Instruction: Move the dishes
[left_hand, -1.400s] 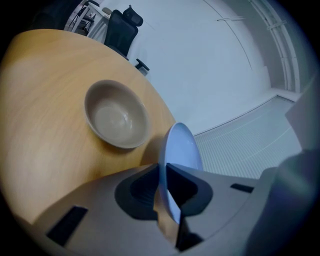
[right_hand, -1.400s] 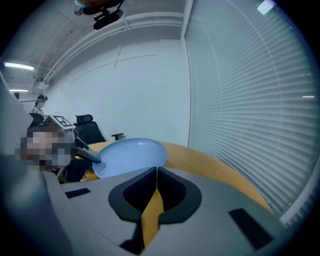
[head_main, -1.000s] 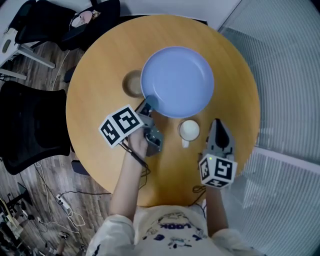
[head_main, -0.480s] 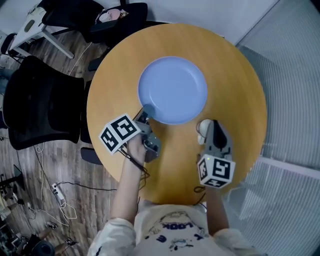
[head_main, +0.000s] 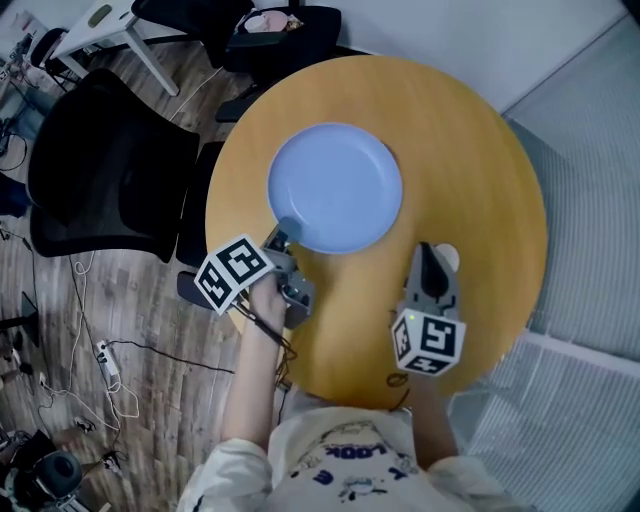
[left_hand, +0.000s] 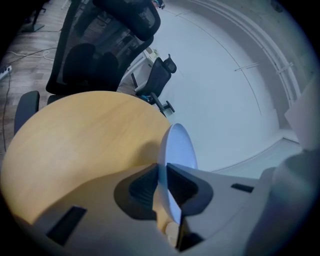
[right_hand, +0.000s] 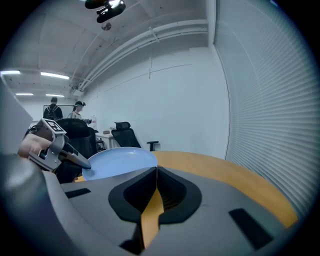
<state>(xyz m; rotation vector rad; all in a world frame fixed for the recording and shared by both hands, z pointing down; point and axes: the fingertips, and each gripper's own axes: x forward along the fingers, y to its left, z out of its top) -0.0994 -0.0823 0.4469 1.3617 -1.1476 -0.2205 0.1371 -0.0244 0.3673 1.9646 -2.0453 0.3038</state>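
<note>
Wood, smooth and honey-coloured, forms the round table (head_main: 480, 150) filling the middle of the head view. A shallow, glossy, pale-blue plate (head_main: 335, 185) shows at centre, a little toward the upper left. The left gripper (head_main: 283, 235), grey plastic with a black-and-white marker cube (head_main: 235, 272) on it, pinches the plate's lower-left rim. At lower right the right gripper (head_main: 425, 250) points up the frame over bare wood. A small white cup (head_main: 449, 258) peeks out just beside its tip, mostly hidden. A black mesh chair (head_main: 110, 165) stands off the table at the left.

In the left gripper view the plate (left_hand: 177, 147) appears edge-on, a thin curved disc rising from lower centre. The left gripper (left_hand: 161, 172) is clamped on its rim, dark ribbed pads against either face. The table (left_hand: 75, 130) spreads to the left.

In the right gripper view the right gripper (right_hand: 156, 172) has its jaws drawn together on nothing, with a sliver of wood showing below them. The plate (right_hand: 122, 160) lies left of centre, with the left gripper (right_hand: 86, 164) at its left rim.
</note>
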